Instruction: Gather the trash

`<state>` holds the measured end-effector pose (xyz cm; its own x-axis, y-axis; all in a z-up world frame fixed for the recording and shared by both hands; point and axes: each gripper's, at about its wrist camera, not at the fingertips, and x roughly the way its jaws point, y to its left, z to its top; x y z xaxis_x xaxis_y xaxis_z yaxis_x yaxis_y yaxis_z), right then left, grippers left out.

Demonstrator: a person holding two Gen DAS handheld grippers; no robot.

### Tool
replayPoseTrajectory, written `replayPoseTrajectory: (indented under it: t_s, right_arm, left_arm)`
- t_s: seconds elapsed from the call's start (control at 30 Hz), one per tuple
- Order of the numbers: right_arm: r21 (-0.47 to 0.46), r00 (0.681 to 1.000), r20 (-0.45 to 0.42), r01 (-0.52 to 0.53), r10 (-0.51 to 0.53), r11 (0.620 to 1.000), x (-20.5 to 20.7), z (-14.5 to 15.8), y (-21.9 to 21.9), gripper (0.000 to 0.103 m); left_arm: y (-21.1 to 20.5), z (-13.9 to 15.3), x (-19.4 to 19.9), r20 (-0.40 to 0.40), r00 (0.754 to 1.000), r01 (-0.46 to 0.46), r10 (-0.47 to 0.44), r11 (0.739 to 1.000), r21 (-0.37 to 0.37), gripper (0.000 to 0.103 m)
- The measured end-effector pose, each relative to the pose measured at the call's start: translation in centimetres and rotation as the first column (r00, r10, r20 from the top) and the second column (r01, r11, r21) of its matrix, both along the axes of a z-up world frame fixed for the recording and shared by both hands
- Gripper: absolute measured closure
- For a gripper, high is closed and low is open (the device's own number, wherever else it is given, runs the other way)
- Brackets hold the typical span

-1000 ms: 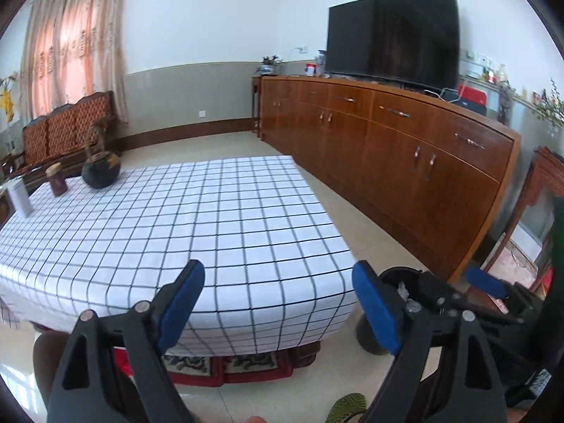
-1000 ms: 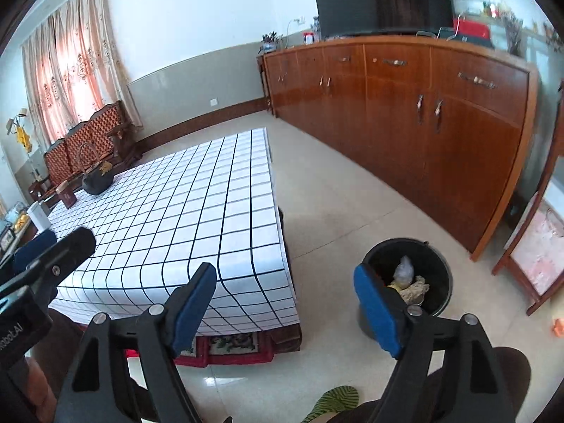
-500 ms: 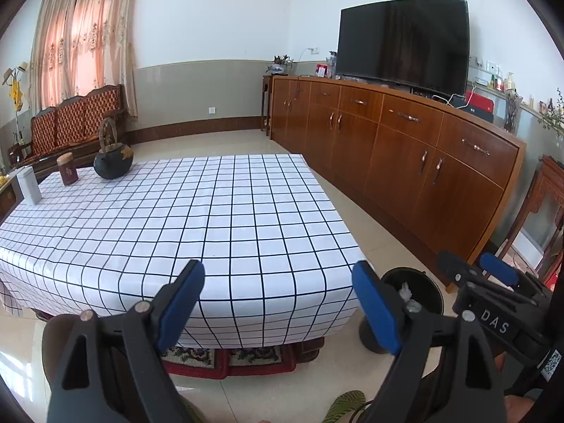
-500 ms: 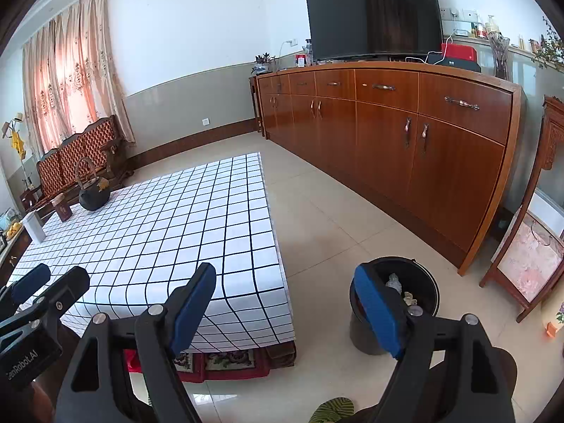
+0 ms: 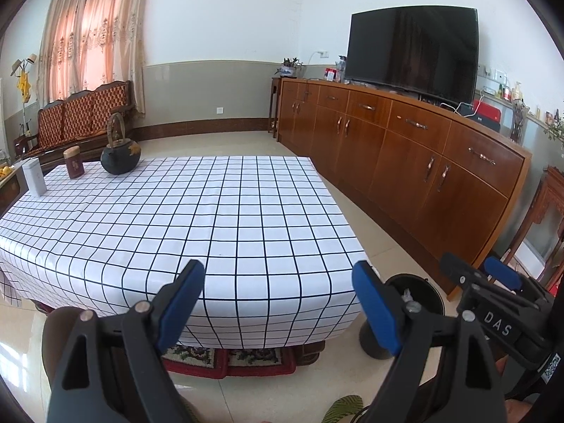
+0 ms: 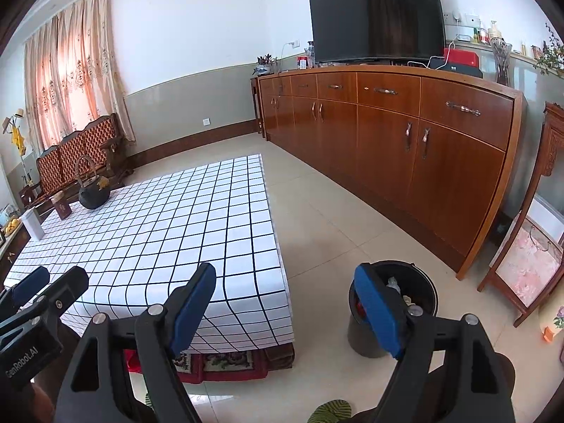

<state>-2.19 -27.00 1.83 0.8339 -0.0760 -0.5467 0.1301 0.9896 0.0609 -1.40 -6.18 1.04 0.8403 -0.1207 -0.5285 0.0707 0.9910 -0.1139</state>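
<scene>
Trash (image 6: pixel 400 290) sits inside the black bin (image 6: pixel 428 283) on the floor beside the checked tabletop (image 6: pixel 169 232).
Left gripper (image 5: pixel 278 305) and right gripper (image 6: pixel 285 303) both hang wide and empty near that bin.

White letters "DAS" stand on the right gripper (image 5: pixel 493 282) body seen from the left wrist, and "GenRobot.AI" stands on the left gripper (image 6: pixel 38 292) body seen from the right wrist.

Both wrist views downward, sharing table (image 5: pixel 218 211), bin (image 6: pixel 419 278)
</scene>
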Motion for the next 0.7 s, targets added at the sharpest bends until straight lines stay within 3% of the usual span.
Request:
replayPoseTrajectory:
  t_s: [0.7]
  right_arm:
    - [-0.032,1.0,-0.006,0.0,0.0,0.999,0.14,-0.07,0.49,0.02]
  left_arm:
    - [0.13,-0.55,-0.12,-0.029,1.0,-0.002,0.001,1.0,-0.002,0.016]
